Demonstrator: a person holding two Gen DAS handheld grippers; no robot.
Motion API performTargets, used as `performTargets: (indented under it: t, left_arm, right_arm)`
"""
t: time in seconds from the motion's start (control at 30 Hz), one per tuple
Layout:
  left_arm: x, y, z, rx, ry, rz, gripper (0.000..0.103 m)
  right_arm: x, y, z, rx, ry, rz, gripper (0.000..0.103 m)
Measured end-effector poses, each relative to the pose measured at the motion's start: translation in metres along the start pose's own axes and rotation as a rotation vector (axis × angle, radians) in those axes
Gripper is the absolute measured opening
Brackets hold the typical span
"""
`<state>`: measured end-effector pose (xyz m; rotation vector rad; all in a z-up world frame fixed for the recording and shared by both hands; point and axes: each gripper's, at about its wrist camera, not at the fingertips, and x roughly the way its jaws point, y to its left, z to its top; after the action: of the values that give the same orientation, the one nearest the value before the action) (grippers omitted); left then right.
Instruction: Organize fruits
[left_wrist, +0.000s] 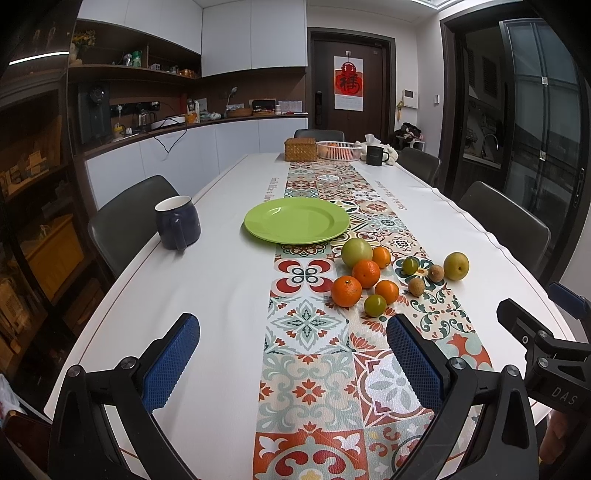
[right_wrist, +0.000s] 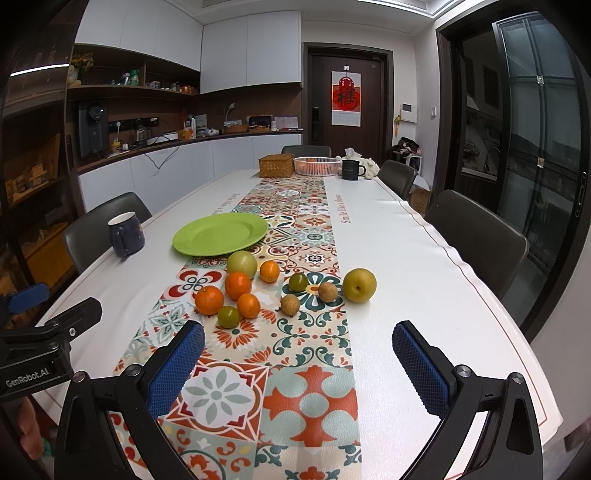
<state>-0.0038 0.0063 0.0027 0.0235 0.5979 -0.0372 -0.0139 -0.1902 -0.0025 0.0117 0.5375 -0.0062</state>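
Observation:
An empty green plate (left_wrist: 296, 220) (right_wrist: 220, 234) lies on the patterned runner (left_wrist: 306, 369). Just nearer than it sits a cluster of fruit: a green apple (left_wrist: 356, 252) (right_wrist: 242, 263), several oranges (left_wrist: 346, 291) (right_wrist: 209, 300), small green citrus (left_wrist: 375, 305) (right_wrist: 228, 316), two brown longans (left_wrist: 416, 286) (right_wrist: 290, 305) and a yellow pear (left_wrist: 456, 266) (right_wrist: 359, 285). My left gripper (left_wrist: 293, 334) is open and empty, short of the fruit. My right gripper (right_wrist: 299, 341) is open and empty, also short of the fruit. The right gripper's side shows in the left wrist view (left_wrist: 535, 332).
A dark blue mug (left_wrist: 177, 221) (right_wrist: 126, 234) stands left of the plate. At the far end are a wicker box (left_wrist: 300, 149), a white basket (left_wrist: 340, 150) and a black mug (left_wrist: 376, 155). Dark chairs (right_wrist: 476, 236) line both table sides.

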Motion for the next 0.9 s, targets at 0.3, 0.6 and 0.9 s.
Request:
performTargets:
  t: [0.3,0.6,0.9]
  left_arm:
    - [0.001,-0.001,0.0,-0.001,0.001,-0.001,0.103]
    - [0.008,-0.001,-0.001,0.004,0.017,-0.018,0.103]
    - [0.031,-0.005,0.003,0.052,0.036,-0.039,0.099]
  right_arm:
    - [0.0,0.0,0.0,0.0,0.0,-0.001,0.102]
    - [0.002,0.003,-0.001,-0.005,0.01,0.005,0.102]
    - [0.024,0.006,0.001,-0.03,0.048,0.038,0.102]
